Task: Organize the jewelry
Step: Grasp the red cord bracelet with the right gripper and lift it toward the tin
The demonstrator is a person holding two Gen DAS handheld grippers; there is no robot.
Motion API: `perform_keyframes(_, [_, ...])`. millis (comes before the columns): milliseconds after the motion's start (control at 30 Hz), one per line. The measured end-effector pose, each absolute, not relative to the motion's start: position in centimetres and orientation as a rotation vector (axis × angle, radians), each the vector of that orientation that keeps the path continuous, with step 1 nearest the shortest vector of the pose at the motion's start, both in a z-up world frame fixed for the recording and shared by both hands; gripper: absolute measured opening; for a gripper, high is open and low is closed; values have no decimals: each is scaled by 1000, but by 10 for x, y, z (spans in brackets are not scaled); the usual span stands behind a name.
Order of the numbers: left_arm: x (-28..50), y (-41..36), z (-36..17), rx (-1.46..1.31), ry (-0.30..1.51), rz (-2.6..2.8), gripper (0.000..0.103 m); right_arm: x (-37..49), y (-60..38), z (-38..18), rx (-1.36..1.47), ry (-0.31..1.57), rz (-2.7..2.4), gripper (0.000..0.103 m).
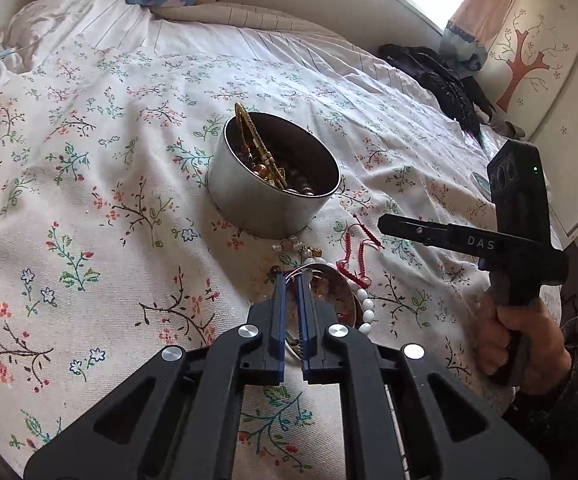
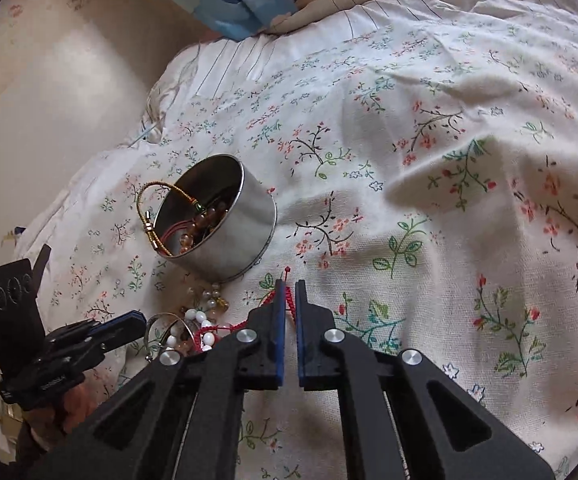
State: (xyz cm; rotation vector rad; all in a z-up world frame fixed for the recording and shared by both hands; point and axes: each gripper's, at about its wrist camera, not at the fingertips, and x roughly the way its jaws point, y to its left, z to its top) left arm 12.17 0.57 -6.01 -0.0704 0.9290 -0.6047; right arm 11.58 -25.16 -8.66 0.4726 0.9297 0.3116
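Broadly, a floral bedspread (image 1: 89,184) covers the bed. On it stands a round metal tin (image 1: 265,200), open, holding beads and a gold bangle (image 1: 255,140) that leans over its rim. Just beside the tin lies a loose heap: silver bangle (image 1: 329,270), white beads (image 1: 365,308), red cord (image 2: 287,300). Left gripper (image 1: 292,280): jaws narrowly apart around the silver bangle's rim. Right gripper (image 2: 288,292): jaws narrowly apart astride the red cord; grip cannot be told.
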Motion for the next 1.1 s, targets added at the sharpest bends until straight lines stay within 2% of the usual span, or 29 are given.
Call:
perform_keyframes(33, [122, 4, -60, -60, 928, -608, 12, 118, -250, -87, 461, 935, 297, 29])
perform_keyframes(67, [122, 3, -60, -48, 928, -611, 18, 118, -248, -86, 439, 932, 283, 45])
perform_keyframes(100, [122, 2, -60, -33, 920, -600, 36, 119, -243, -82, 408, 915, 283, 57])
perform_keyframes(133, [122, 1, -60, -24, 906, -589, 50, 119, -240, -81, 373, 911, 282, 57])
perform_keyframes(267, [132, -5, -67, -5, 931, -614, 50, 126, -220, -87, 240, 955, 273, 57])
perform_keyframes(300, [135, -7, -72, -5, 950, -621, 50, 126, -217, -88, 223, 961, 278, 56])
perform_keyframes(367, [137, -9, -77, 4, 975, -632, 29, 125, -214, -90, 209, 976, 294, 33])
perform_keyframes(400, [135, -11, -76, 20, 971, -631, 17, 125, -215, -93, 217, 984, 302, 16])
perform_keyframes(433, [132, -11, -75, 32, 963, -632, 9, 124, -215, -94, 234, 988, 313, 10])
perform_keyframes(467, [130, -11, -72, 39, 951, -629, 8, 122, -218, -93, 259, 989, 326, 7])
perform_keyframes(833, [110, 18, -49, -162, 898, -652, 6, 90, -255, -77, 629, 873, 454, 5])
perform_keyframes(1100, [99, 25, -34, -201, 857, -658, 6, 70, -265, -55, 747, 745, 529, 5])
